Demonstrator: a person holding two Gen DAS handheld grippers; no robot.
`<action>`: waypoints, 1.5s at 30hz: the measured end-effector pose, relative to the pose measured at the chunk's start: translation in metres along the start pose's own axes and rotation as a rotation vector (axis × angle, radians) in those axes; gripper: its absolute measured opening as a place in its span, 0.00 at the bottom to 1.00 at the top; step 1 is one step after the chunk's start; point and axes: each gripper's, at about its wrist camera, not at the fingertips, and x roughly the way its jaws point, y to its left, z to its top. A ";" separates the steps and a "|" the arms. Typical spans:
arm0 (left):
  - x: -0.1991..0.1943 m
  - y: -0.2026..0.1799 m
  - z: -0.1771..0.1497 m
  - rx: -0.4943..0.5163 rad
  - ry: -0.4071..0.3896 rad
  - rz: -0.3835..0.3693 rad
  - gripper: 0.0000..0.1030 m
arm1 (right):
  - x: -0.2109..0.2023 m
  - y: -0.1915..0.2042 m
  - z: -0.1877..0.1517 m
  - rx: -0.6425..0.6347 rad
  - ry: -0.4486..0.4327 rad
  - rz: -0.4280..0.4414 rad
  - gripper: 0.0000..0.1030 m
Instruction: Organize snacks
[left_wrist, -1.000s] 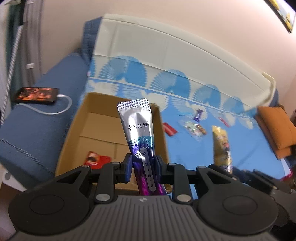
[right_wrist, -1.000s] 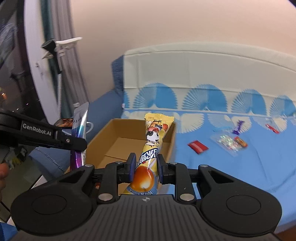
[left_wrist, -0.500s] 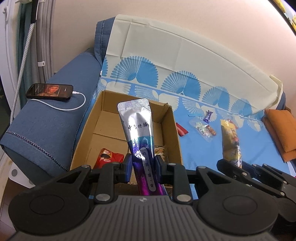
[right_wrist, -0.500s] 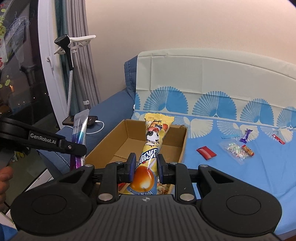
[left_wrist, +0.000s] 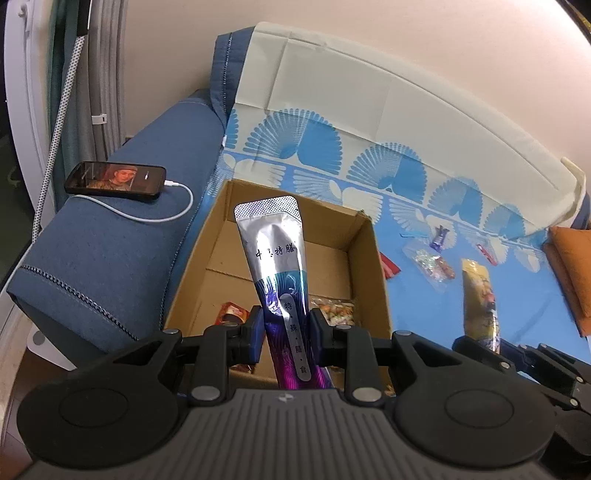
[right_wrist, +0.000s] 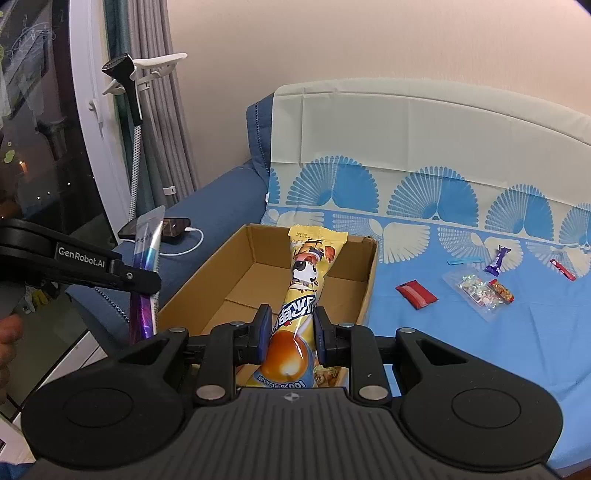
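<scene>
My left gripper (left_wrist: 286, 328) is shut on a silver and purple snack pouch (left_wrist: 275, 251), held upright over the near end of an open cardboard box (left_wrist: 371, 266). My right gripper (right_wrist: 290, 328) is shut on a long yellow snack pack (right_wrist: 308, 280), also held over the box (right_wrist: 369, 280). The left gripper (right_wrist: 144, 280) and its pouch show at the left of the right wrist view. The box holds a red packet (left_wrist: 232, 312) and a mixed snack bag (left_wrist: 336, 310). Loose snacks lie on the blue sofa cover: a red packet (right_wrist: 415, 293), a clear candy bag (right_wrist: 478, 291), a purple candy (right_wrist: 496, 260).
A phone (left_wrist: 116, 177) on a white charging cable lies on the blue sofa armrest left of the box. An orange cushion (left_wrist: 570, 266) sits at the far right. A white lamp stand (right_wrist: 136, 110) and curtains are at the left by the window.
Both grippers have drawn back and risen; the box and sofa now show from higher up, with more of the box floor in view. Both snacks stay gripped.
</scene>
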 end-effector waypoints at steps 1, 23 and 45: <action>0.002 0.001 0.003 0.002 -0.001 0.005 0.28 | 0.003 0.000 0.002 0.001 0.002 0.000 0.25; 0.100 0.006 0.050 0.046 0.098 0.091 0.28 | 0.107 -0.023 0.018 0.063 0.124 0.013 0.25; 0.189 0.020 0.056 0.068 0.218 0.156 0.29 | 0.206 -0.032 0.030 0.085 0.219 0.013 0.25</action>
